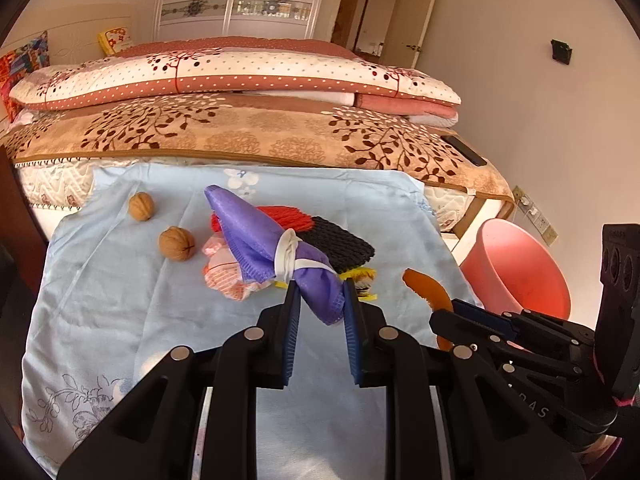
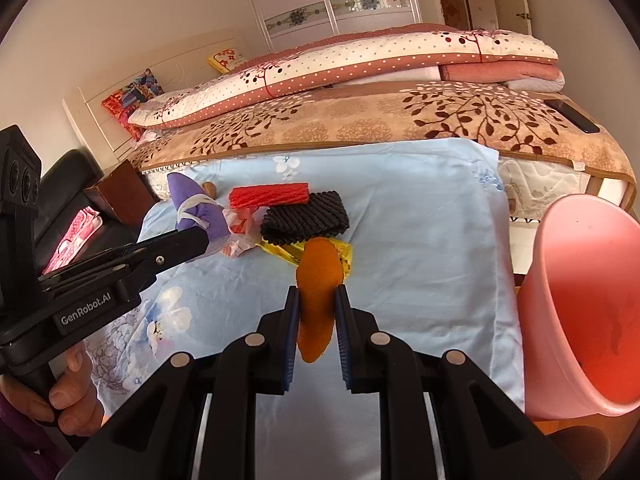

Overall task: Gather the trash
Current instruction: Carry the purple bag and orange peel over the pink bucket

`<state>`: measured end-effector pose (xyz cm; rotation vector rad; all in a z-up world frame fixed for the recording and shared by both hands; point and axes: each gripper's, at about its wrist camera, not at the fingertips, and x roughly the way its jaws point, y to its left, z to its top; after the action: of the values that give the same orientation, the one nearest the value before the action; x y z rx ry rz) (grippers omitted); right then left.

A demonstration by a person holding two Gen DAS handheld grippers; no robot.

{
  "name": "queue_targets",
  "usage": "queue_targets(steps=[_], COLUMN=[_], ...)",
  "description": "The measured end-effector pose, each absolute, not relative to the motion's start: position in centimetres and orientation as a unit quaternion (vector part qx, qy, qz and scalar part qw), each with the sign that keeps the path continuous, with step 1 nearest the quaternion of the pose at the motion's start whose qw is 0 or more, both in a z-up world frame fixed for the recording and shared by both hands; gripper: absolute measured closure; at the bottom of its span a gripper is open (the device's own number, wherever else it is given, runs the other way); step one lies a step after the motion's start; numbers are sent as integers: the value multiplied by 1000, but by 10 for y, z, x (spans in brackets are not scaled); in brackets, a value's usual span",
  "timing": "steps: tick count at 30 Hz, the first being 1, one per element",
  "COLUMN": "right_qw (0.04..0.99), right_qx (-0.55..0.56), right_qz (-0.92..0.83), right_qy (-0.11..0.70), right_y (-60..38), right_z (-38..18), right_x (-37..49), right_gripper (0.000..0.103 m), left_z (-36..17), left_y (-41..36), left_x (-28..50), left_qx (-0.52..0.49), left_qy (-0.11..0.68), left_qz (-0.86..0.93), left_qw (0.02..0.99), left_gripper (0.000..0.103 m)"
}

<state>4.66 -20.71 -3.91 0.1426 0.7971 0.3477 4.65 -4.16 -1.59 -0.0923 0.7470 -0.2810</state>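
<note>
My left gripper (image 1: 321, 289) is shut on a crumpled purple face mask (image 1: 272, 240) with white straps, lifted off the light blue cloth (image 1: 120, 280). My right gripper (image 2: 317, 295) is shut on an orange peel (image 2: 318, 280), also seen at the right as the orange peel (image 1: 426, 290). On the cloth lie a red foam net (image 2: 269, 195), a black foam net (image 2: 304, 216), a yellow wrapper (image 2: 344, 254), a crumpled pink-and-white wrapper (image 1: 224, 276) and two walnuts (image 1: 177, 243) (image 1: 141, 206). A pink bin (image 2: 584, 304) stands at the right.
The cloth covers a low surface in front of a bed with folded floral quilts (image 1: 240, 76). A dark phone (image 1: 466, 150) lies on the bed's right corner. A person's hand (image 2: 68, 392) holds the left gripper's handle. White wardrobe doors (image 1: 240, 0) stand behind.
</note>
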Motion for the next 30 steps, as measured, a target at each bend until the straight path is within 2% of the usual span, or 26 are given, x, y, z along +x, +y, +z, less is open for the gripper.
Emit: queue_targets(steps=[14, 30], right_qw=[929, 923], right_qx=[123, 178], right_qz=[58, -50], right_qy=[345, 338], right_y=[-301, -402], right_z=[-24, -44], right_x=[24, -4], right_gripper=[86, 86], left_z=[2, -3], left_y=[-130, -238], left_x=[44, 30], left_qx=[11, 64], left_qy=[340, 332], left_qz=[-235, -341], left_qw=[910, 877], left_gripper=[82, 82])
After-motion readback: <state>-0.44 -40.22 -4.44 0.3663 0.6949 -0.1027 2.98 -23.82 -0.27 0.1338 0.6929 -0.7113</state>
